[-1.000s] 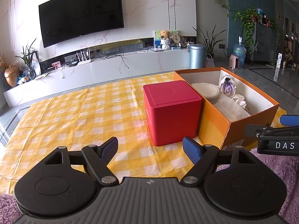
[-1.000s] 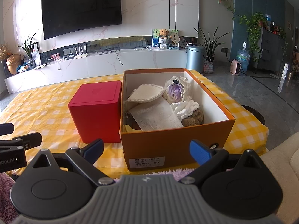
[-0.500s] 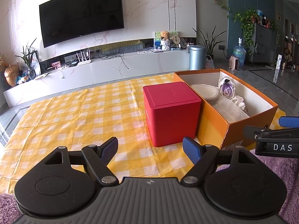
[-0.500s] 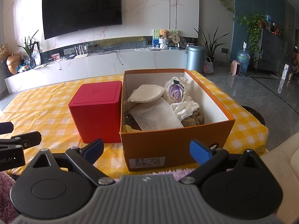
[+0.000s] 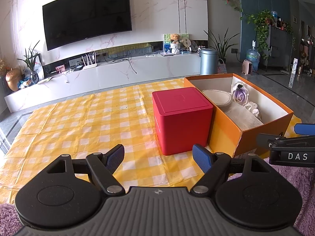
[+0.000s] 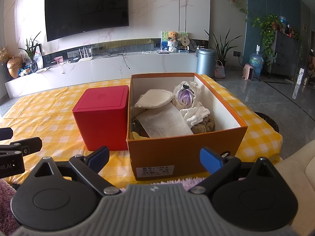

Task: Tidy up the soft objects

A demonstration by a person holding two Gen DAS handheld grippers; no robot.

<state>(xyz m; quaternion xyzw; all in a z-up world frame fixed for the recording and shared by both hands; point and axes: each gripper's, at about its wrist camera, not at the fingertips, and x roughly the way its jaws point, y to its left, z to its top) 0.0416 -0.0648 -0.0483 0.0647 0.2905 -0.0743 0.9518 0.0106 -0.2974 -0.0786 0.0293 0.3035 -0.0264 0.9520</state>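
Inside orange box (image 6: 185,153): pale cloths (image 6: 165,123), purple flower (image 6: 185,96), possibly brown plush; both jaws released.

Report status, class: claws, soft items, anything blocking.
Left claw open, empty; right claw open, empty. Soft items in orange box, purple flower on top. Red box closed, beside it. Nothing blocking.

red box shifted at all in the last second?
No. The red box sits in the same spot, close beside the left wall of the orange box, on the same checks of the yellow tablecloth.
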